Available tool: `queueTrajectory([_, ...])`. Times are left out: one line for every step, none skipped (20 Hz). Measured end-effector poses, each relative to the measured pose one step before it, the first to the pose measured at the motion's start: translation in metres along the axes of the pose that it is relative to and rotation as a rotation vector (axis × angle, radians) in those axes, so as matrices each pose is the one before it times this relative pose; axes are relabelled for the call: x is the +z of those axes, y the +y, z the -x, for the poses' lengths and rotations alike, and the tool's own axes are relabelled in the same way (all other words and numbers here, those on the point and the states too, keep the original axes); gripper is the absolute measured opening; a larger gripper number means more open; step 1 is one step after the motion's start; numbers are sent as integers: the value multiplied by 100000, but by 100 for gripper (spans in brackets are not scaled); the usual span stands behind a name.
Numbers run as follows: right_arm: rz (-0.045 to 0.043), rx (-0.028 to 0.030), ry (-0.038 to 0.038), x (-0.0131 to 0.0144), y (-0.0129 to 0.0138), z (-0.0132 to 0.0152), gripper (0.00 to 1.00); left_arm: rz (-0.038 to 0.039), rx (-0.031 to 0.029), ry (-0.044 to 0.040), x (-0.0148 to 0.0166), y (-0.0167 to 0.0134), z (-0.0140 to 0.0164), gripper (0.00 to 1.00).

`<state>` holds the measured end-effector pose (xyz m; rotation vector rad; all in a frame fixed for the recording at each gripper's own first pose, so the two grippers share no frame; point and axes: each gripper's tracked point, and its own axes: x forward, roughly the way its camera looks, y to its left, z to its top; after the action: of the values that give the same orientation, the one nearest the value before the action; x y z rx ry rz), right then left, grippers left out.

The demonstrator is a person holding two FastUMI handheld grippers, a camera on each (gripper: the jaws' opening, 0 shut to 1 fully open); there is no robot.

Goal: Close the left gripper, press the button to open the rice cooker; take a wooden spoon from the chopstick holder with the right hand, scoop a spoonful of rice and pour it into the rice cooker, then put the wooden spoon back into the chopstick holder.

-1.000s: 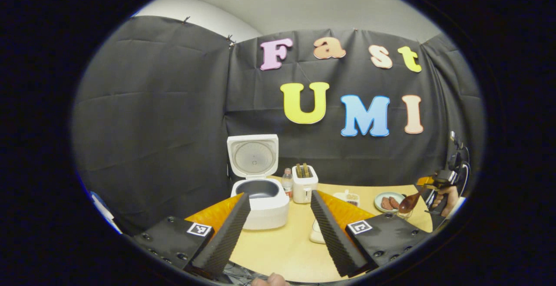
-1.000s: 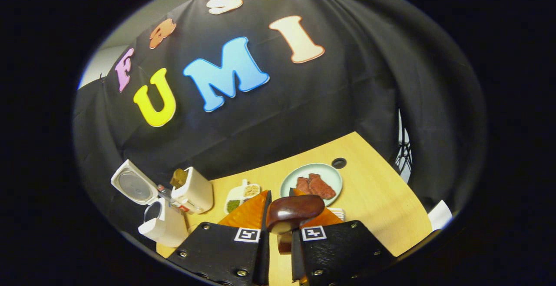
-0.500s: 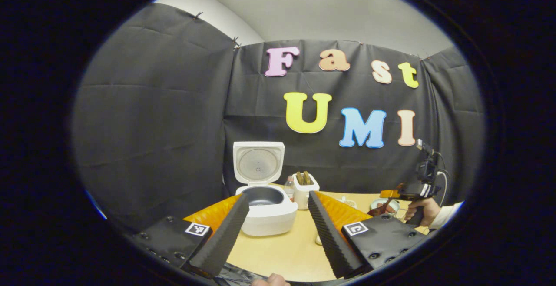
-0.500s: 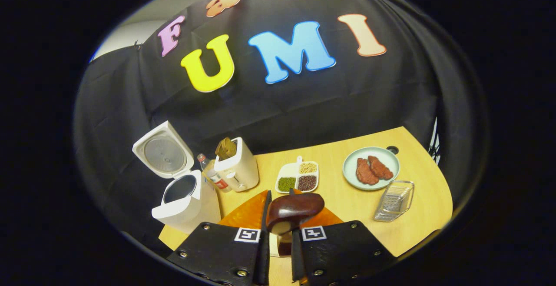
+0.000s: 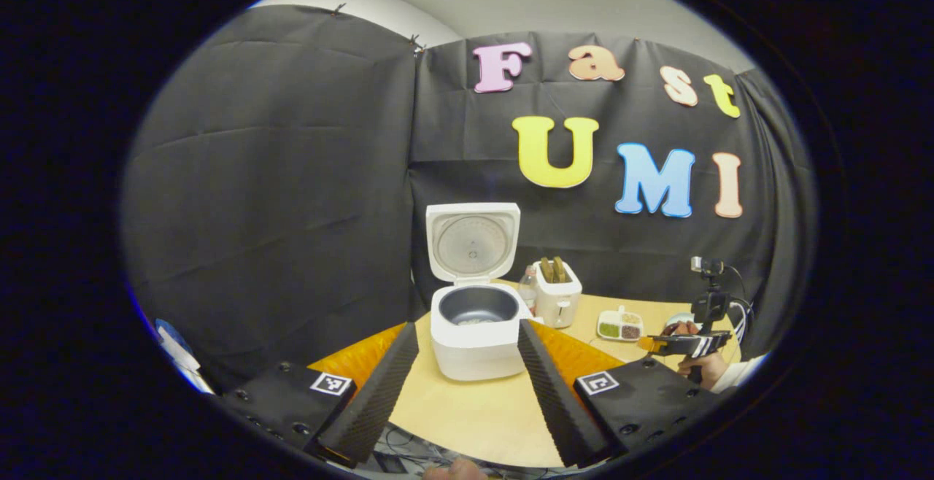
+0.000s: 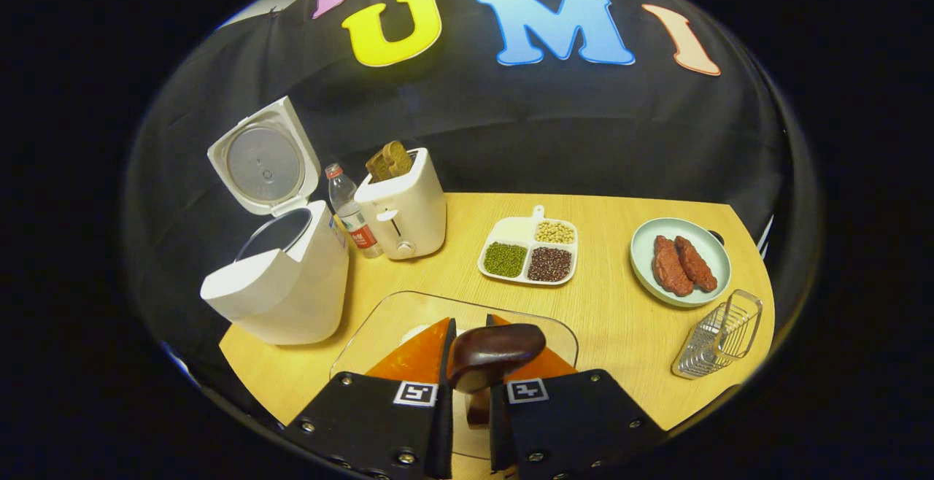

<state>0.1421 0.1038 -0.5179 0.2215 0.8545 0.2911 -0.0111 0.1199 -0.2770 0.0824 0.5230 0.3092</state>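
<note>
Item: white square-bodied rice cooker (image 6: 281, 276), standing at the left rear of the pale wooden desk (image 6: 620, 319), hinged lid (image 6: 264, 157) raised upright, dark inner pot (image 5: 478, 305) exposed. Opening step judged done.

Item: dark glossy wooden spoon (image 6: 495, 352), being pinched by the handle in the right tool (image 6: 471, 385), both fingers pressing in on it. The bowl is projecting forward past the fingertips, long axis running along the tool's own line. Whether the bowl is carrying rice cannot be told.

Item: clear glass rectangular dish (image 6: 379, 323), lying on the desk directly beneath the right tool and spoon; a pale patch is showing in it, contents uncertain.

Item: left tool (image 5: 463, 374), fingers spread wide, gripping nothing, pointing straight at the cooker from the near desk edge.

Item: wire-mesh chopstick holder (image 6: 719, 338), lying at the right front of the desk, tipped on its side.

Governing relation: from the spoon, the cooker's open mouth is lying forward and to the left, the holder off to the right. The right tool is the one carrying the load, so the pour is judged to call for a leftward swing over the pot rim.
</note>
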Motion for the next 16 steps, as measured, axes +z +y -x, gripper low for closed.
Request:
queueTrajectory([1014, 929, 361, -275, 437, -388, 20, 50, 722, 160, -32, -6, -117, 95])
queueTrajectory([1890, 1013, 811, -242, 561, -199, 20, 685, 454, 523, -220, -161, -180, 94])
queueTrajectory([1870, 887, 306, 20, 749, -250, 20, 745, 371, 573, -189, -150, -118, 96])
queueTrajectory([926, 1829, 1459, -268, 935, -322, 20, 346, 902, 416, -247, 8, -121, 94])
queueTrajectory([-1892, 2741, 2410, -447, 936, -338, 20, -13, 1129, 9, 88, 132, 17, 95])
queueTrajectory([-3751, 3026, 2330, -606, 976, -370, 20, -218, 853, -1113, 388, 206, 133, 96])
queueTrajectory([-3756, 1995, 758, 170, 700, -422, 20, -532, 866, -1196, 586, 263, 165, 96])
queueTrajectory([-3331, 178, -198, 282, -136, -49, 21, -684, 1364, -398, 107, 321, 246, 96])
queueTrajectory([-4788, 878, 574, 415, -113, -406, 21, -379, 1355, 58, -5, 411, 243, 97])
queueTrajectory([-6696, 1944, -301, 542, 123, -295, 21, 244, 1186, -363, 7, 479, 521, 99])
queueTrajectory([-7683, 2620, 308, 480, 75, -128, 20, 569, 1083, -261, 90, 442, 316, 94])
queueTrajectory([-7225, 2677, 563, 345, -59, 75, 21, 682, 1038, 110, -124, 338, 206, 94])
queueTrajectory([-5772, 1694, -186, 511, -207, -40, 20, 507, 926, 699, -188, 308, 203, 94])
queueTrajectory([-4335, 961, -515, 432, -402, 10, 20, 361, 634, 425, -287, 113, 32, 94])
queueTrajectory([-3857, 1095, -690, 464, -274, -13, 20, 80, 462, 21, 51, 162, 160, 96])
queueTrajectory([-4196, 1773, -451, 286, -1, 222, 21, -272, 153, -168, 151, 91, 317, 94])
